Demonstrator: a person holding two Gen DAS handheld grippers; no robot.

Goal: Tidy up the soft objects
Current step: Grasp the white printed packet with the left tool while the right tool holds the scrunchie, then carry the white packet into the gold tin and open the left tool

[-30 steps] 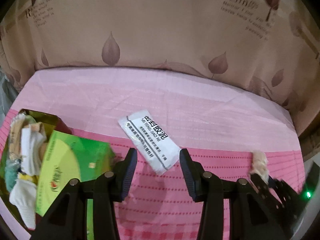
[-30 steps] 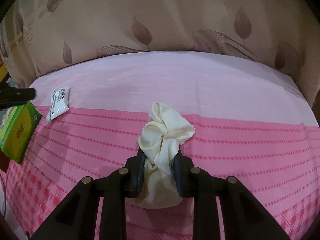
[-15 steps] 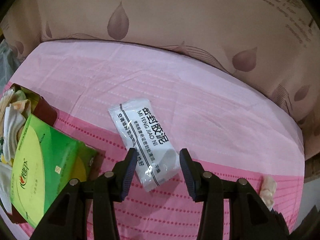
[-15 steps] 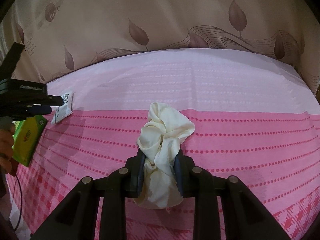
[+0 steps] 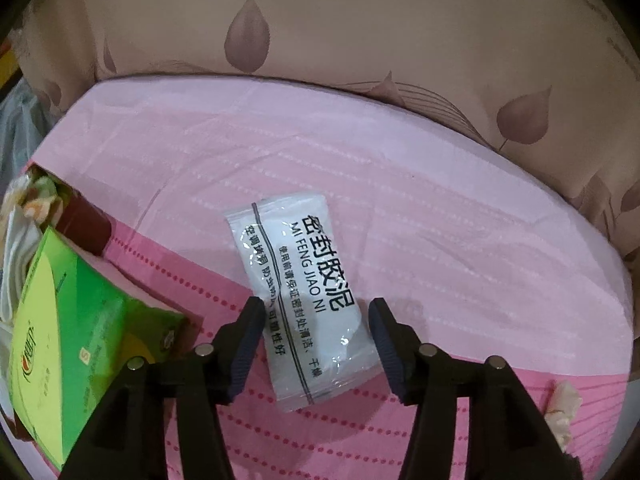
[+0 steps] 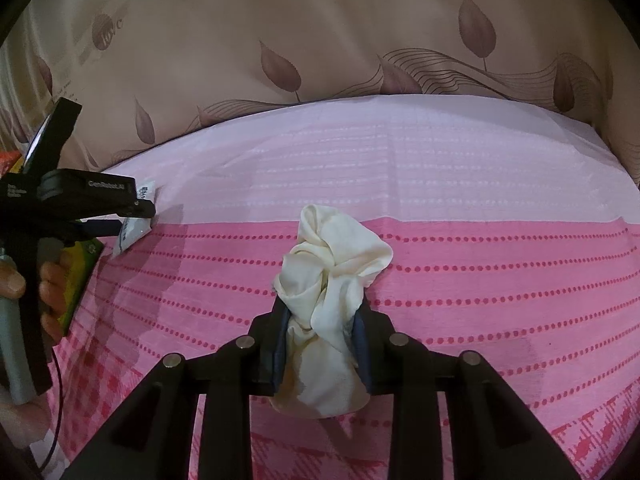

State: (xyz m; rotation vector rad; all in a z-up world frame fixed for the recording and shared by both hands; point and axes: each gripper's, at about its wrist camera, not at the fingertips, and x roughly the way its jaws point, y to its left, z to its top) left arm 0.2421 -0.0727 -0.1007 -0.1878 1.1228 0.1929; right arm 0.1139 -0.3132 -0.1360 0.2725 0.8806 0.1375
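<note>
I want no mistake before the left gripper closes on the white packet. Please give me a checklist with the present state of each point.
1. Left gripper jaws open, just widened: ok.
2. White packet lies between the jaws, untouched: ok.
3. Packet flat on the pink sheet: ok.
4. Green box apart from the packet: ok.
5. Right gripper holds the cream cloth: ok.
6. Fingertips low enough to grip: cannot tell.

Beige leaf-print backdrop (image 6: 320, 40) (lettered) behind pink cloth-covered surface (image 6: 480, 264).
</note>
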